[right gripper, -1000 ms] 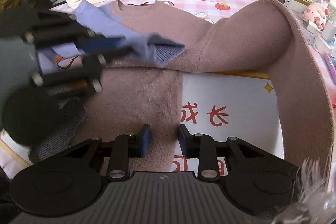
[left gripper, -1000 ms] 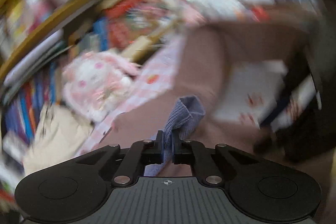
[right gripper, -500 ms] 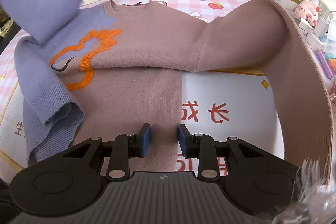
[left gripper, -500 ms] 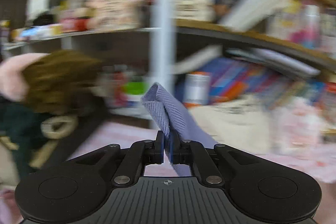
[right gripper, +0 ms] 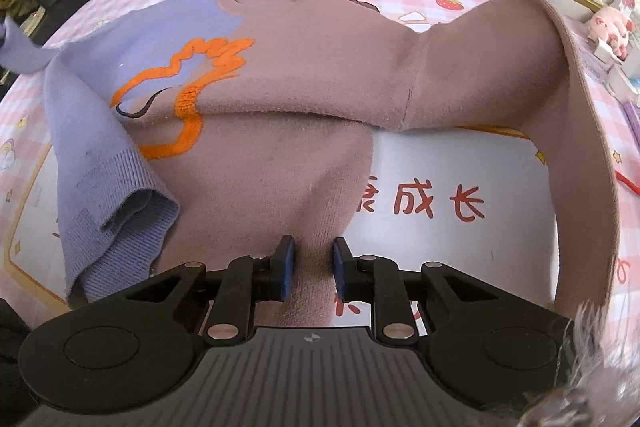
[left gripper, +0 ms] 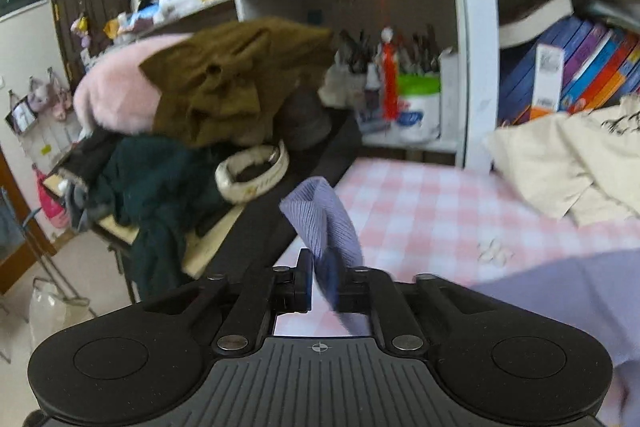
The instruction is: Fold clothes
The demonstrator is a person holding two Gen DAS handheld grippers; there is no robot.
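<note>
Lilac cuff (left gripper: 324, 223) swung shelfward, left jaws seemingly parting

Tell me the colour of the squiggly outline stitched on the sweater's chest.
Orange outline on the sweater, with a thin dark line beside it; clearest in the right wrist view.

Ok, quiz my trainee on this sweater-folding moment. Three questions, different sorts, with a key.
1. True or false: the right gripper has its jaws shut.
2. The stitched motif on the sweater is: A green, B orange, C white.
3. Fill in: the ribbed cuff between the jaws of the left gripper is ____ in colour.
Key: 1 false; 2 B; 3 purple.
</note>
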